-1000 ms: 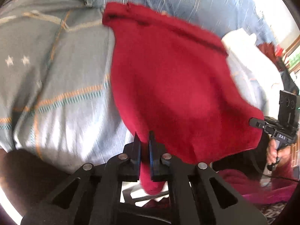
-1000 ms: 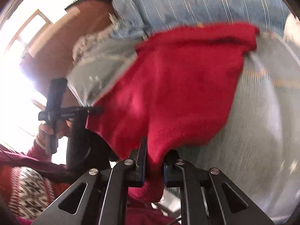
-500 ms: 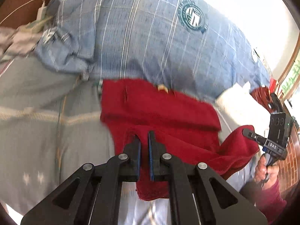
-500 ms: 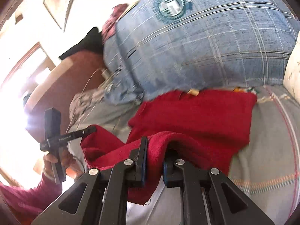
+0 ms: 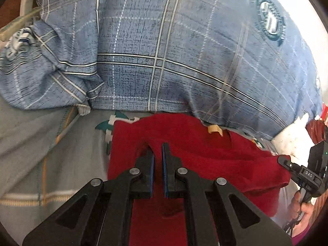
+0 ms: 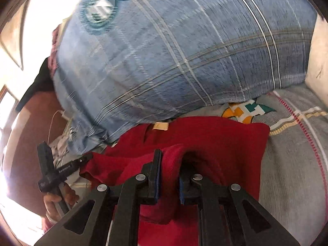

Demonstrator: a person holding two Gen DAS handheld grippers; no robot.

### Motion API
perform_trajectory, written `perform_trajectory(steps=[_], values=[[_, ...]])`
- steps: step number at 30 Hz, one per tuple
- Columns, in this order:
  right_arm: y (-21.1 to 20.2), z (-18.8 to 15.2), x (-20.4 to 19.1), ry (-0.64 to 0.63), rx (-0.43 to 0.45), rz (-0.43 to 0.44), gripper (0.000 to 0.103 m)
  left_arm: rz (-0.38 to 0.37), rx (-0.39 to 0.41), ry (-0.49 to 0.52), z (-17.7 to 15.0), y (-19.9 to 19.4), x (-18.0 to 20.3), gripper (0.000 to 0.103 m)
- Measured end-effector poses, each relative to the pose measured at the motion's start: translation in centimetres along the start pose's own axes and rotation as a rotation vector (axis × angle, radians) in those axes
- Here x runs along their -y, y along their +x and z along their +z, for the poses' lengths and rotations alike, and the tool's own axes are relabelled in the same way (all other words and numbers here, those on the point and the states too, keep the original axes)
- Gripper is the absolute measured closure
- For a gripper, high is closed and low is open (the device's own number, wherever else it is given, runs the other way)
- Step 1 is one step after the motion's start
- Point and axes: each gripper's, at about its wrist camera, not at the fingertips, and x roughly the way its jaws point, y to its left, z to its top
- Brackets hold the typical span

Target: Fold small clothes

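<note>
The red garment (image 5: 205, 160) lies on the bed sheet (image 5: 41, 153), its far edge tucked against the big blue plaid pillow (image 5: 164, 51) straight ahead of both claws. The left claw (image 5: 157, 149) has its 2 jaws nearly together with a narrow gap between them; red cloth shows in that gap, so it seems to pinch the near edge, though how firmly cannot be told. The right claw (image 6: 170, 155) stands a little wider, and a thick ridge of the same red fabric is bunched up between its jaws, so it clearly has hold of the cloth. Each claw grips a near portion of the garment, one toward either side, which looks like the way to carry the near half forward over the far half in 1 even fold; holding both sides keeps the edge straight as it is laid down. A small tan label (image 6: 161, 126) sits just beyond the right claw at the garment's far edge, close under the pillow. No basket, box or other container is visible, only the bed, the pillow and a white cushion (image 6: 317, 61) off to the right claw's right.
</note>
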Motion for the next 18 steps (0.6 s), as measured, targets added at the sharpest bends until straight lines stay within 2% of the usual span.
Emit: perform_trajectory(steps=[2,5,6,7,8,9,11,13,14,16,18], values=[[0.8,0.9,1.3,0.063,-0.051,0.005,0.084,-0.01,-0.016,-0.025,0.6,1.1,-0.4,0.097],[-0.5,1.0,2.6,0.119,-0.039,0.079,0.079,-0.035,-0.03,-0.051,1.0,1.8,-1.2,0.092],[-1.4,0.8,2.6,0.109,-0.024,0.083,0.071,-0.034,-0.029,-0.052,1.0,1.6,-1.4,0.081],[-2.6,0.6,2.5,0.093,0.014,0.057,0.052,-0.022,-0.013,-0.048,1.0,1.2,-1.6,0.061],[-3.6,0.5,2.5,0.082,0.054,0.033,0.046,-0.012,0.011,-0.051,1.1,0.7,-1.8,0.053],[-5.0,0.3,2.4,0.068,0.104,0.013,0.045,-0.005,0.046,-0.06,1.1,0.0,-2.2,0.049],[-6.4,0.1,1.5,0.012,0.123,0.0,0.045,-0.011,0.054,-0.068,1.2,-0.8,-2.6,0.049],[-6.6,-0.7,-0.4,-0.089,0.103,-0.004,0.046,-0.014,0.05,-0.069,1.1,-1.1,-2.8,0.049],[-6.2,-1.3,-1.7,-0.148,0.079,-0.003,0.047,-0.01,0.049,-0.067,0.9,-1.3,-2.8,0.049],[-4.2,-2.7,-4.0,-0.272,-0.023,0.025,0.049,-0.025,0.043,-0.058,0.2,-1.7,-2.7,0.049],[-2.4,-3.9,-5.3,-0.364,-0.082,0.0,0.049,-0.032,0.044,-0.052,-0.8,-2.3,-2.6,0.049]])
